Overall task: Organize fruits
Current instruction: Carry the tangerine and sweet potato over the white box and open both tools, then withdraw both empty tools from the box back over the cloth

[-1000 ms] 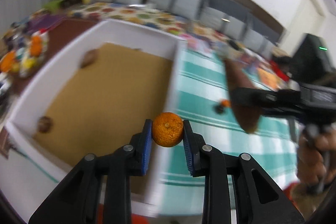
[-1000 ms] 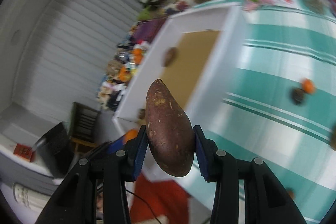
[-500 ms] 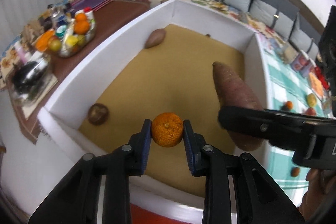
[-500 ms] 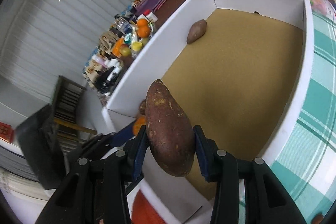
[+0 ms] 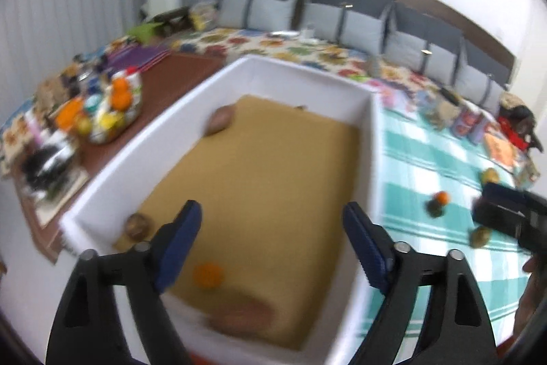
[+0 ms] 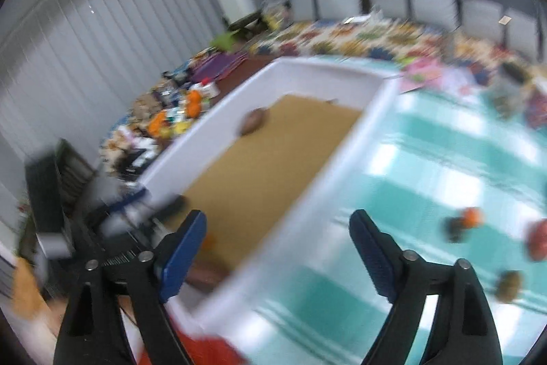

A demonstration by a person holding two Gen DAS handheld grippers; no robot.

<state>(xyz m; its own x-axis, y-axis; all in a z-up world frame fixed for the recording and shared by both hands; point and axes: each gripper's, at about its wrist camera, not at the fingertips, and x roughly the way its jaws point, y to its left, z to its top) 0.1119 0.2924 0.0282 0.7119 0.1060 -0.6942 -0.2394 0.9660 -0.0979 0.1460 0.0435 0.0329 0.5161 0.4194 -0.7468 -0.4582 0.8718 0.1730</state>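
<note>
A white box (image 5: pixel 294 70) with a tan floor lies ahead in both views. In it lie an orange (image 5: pixel 208 275), a large sweet potato (image 5: pixel 242 313) at the near end, a smaller sweet potato (image 5: pixel 218 122) at the far left wall and a brown fruit (image 5: pixel 136 226) in the near left corner. My left gripper (image 5: pixel 271 248) is open and empty above the box's near end. My right gripper (image 6: pixel 278 257) is open and empty above the box's right wall (image 6: pixel 307 204). Both views are blurred.
Loose fruits lie on the teal checked cloth (image 5: pixel 420 166) right of the box: an orange (image 5: pixel 441 196), dark fruits (image 5: pixel 434 209) and others (image 6: pixel 509 284). A bowl of fruit and clutter (image 5: pixel 112 112) stands on the brown table to the left. Cushions line the back.
Both grippers opened. The orange dropped from the left one and the sweet potato from the right one into the box. Both grippers are pulling back and up.
</note>
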